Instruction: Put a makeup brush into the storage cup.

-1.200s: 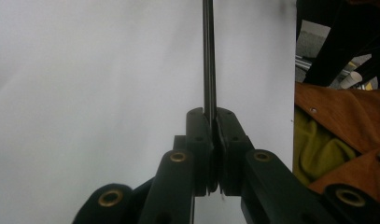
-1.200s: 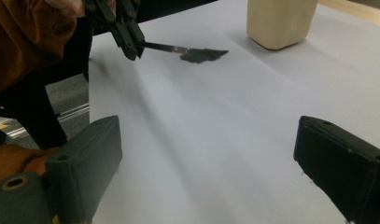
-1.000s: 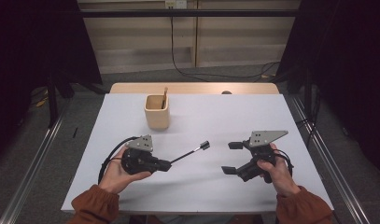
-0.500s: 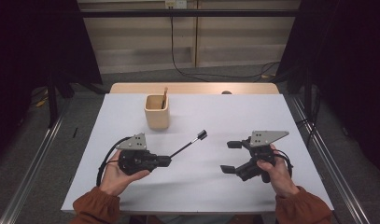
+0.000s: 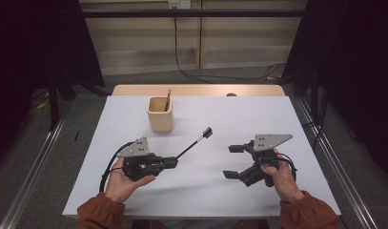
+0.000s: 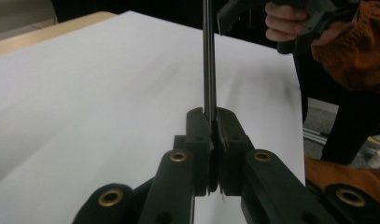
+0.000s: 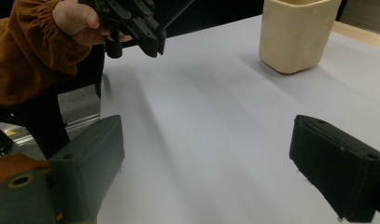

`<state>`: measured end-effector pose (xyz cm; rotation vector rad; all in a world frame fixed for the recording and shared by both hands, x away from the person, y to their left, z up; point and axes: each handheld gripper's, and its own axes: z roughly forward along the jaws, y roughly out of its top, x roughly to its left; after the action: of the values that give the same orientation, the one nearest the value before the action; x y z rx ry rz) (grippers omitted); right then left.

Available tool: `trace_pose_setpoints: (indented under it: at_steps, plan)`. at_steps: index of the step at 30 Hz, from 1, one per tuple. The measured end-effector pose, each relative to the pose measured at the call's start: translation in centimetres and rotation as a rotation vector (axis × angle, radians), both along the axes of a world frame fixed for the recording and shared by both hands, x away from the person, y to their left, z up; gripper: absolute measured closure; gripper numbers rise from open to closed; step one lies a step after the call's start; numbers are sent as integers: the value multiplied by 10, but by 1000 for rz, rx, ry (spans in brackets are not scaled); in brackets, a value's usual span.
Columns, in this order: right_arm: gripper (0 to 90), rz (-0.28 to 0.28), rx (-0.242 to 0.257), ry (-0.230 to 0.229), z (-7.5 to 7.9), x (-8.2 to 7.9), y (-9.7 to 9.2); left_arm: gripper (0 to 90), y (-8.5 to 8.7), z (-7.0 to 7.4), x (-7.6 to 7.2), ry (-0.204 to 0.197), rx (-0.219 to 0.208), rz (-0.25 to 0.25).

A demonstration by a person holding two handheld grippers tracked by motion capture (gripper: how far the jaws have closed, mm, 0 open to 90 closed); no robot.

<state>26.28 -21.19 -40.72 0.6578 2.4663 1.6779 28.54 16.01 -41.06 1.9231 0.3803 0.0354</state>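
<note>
The thin black rod (image 5: 191, 144), with a small black head at its far end, is clamped by its near end in the left gripper (image 5: 175, 161), whose jaws are clenched tight on it. The rod slants up and to the far right, above the white table (image 5: 277, 119), its head near the table's middle. A beige cup (image 5: 160, 114) with a wooden stick in it stands farther off. The right gripper (image 5: 233, 162) rests at the near right, jaws spread wide with nothing between them.
</note>
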Motion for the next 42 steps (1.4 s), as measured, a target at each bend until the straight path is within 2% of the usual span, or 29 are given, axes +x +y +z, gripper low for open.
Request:
trace_pose_setpoints:
  at_steps: [4, 12, 17, 21, 27, 29, 32, 42]
  plan:
    - [96, 3, 5, -5, 0, 0, 1, 853, -2, -1, -1, -10, -30, 6]
    - [96, 3, 31, -9, 0, 0, 4, 853, -6, -4, -3, -25, -58, 9]
    - [94, 16, 62, -3, 0, 0, 6, 853, -10, -6, -6, -48, -75, 0]
    - [95, 30, 77, -5, 2, 0, 7, 852, -13, -7, -7, -51, -86, -5]
    - [103, 34, 90, 14, 4, 1, 8, 852, -16, -8, -8, -58, -90, -7]
    - [104, 31, 94, 10, 4, 1, 9, 852, -17, -8, -8, -61, -88, -7]
    - [96, 54, 121, 3, 5, 1, 10, 852, -18, -9, -9, -61, -90, -7]
    - [115, 32, 121, 0, 9, 3, 19, 852, -23, -11, -9, -61, -86, -17]
